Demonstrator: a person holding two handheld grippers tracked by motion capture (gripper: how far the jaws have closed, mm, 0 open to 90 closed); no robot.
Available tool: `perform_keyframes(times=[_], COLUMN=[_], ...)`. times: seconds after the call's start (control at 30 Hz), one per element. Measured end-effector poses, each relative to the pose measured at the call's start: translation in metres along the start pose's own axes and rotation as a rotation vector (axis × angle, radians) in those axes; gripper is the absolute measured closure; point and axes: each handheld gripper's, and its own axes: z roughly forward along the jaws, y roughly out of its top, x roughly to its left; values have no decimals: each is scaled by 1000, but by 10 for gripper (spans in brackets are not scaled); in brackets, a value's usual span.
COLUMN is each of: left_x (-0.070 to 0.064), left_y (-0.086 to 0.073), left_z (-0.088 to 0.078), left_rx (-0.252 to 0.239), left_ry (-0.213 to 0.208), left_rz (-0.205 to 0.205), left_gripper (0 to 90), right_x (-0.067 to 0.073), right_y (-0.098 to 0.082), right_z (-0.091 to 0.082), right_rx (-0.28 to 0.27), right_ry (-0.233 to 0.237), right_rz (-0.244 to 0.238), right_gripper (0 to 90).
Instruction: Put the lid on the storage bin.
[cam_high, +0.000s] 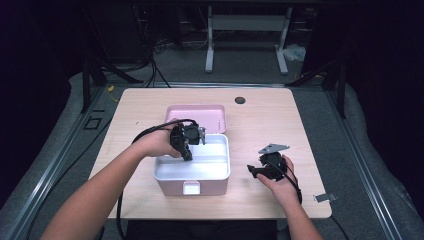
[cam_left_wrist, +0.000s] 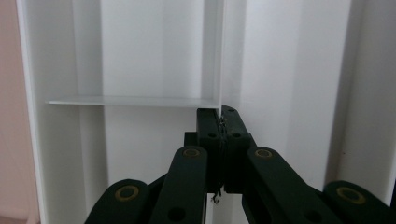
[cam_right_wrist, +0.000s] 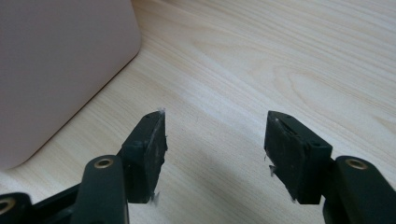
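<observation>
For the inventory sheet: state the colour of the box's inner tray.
White. The inner tray sits in the pink box; the high view shows it best.

Two bare forearms, with no sleeves seen on them, are shown in the high view. A black left gripper (cam_high: 189, 153) with a round body and a small metal part on its right side is seen there, and a black cable is looped from it to the left and trailed down along the forearm. The black right gripper (cam_high: 252, 171) is topped by a grey three-cornered plate, and its black cable is run back over the hand. In the gripper views, the jaws are made of flat matte black links, joined by brass-coloured round rivets. Blocky black pads are fitted at the tips, and whitish frayed bits are seen at their edges.
</observation>
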Motion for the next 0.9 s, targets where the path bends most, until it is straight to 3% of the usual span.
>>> perform_keyframes(times=[0.2,0.33,0.5,0.63,0.9], left_x=[-5,-4,-3,-2,-2], left_y=[2,0,0,-2,-1], left_z=[1,1,0,0,1], left_rx=[6,-6,-5,-17,-10], left_ry=[40,29,22,19,14], left_rz=[-15,-36,-35,-39,-46], left_gripper=[876,872,872,872,871], right_x=[0,-1,-1,-2,-2], right_y=[1,3,9,19,47], right_z=[2,4,6,5,9], right_rx=[2,6,1,3,10], right_ry=[-4,-10,-4,-34,-40], right_rz=[1,0,16,25,9], right_gripper=[382,380,353,331,328])
